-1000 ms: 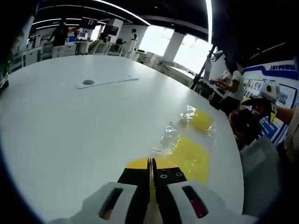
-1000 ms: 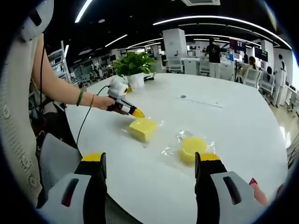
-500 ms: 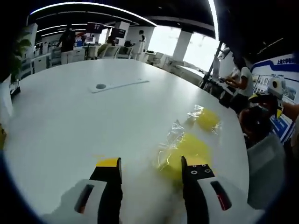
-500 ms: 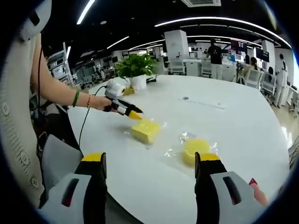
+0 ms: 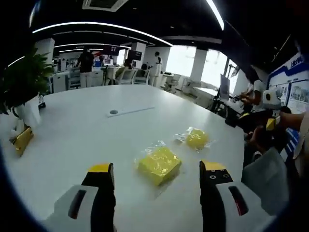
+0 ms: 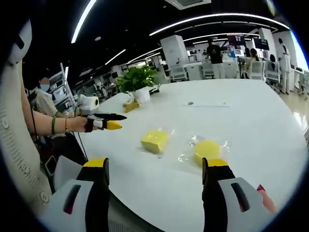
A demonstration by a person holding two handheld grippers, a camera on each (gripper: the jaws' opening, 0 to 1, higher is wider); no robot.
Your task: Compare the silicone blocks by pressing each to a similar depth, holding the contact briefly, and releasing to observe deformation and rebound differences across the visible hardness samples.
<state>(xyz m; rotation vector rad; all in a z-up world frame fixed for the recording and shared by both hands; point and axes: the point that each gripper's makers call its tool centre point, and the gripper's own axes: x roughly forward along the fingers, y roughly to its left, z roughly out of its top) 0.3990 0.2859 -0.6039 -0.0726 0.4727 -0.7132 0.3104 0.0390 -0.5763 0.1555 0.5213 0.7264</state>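
Two yellow silicone blocks in clear wrap lie on the white table [image 5: 72, 121]. The square block [image 5: 159, 165] sits just ahead of my left gripper [image 5: 157, 169], which is open and apart from it. The round block [image 5: 196, 138] rests farther right. In the right gripper view the square block [image 6: 154, 141] is left of the round block [image 6: 206, 150], with my right gripper [image 6: 155, 164] open and held back from both. My left gripper [image 6: 119, 121], held in a person's hand, hovers left of the square block with its jaws apart.
A potted plant [image 6: 137, 79] stands at the table's far side, with a small yellow item [image 5: 22, 140] near it. A flat strip with a round hole [image 5: 129, 111] lies mid-table. Chairs and people surround the table; the white table's edge [image 6: 159, 205] runs close below my right gripper.
My left gripper was shut and pressed onto the square block; it has opened and drawn back off it. The right gripper stays open and nearly still.
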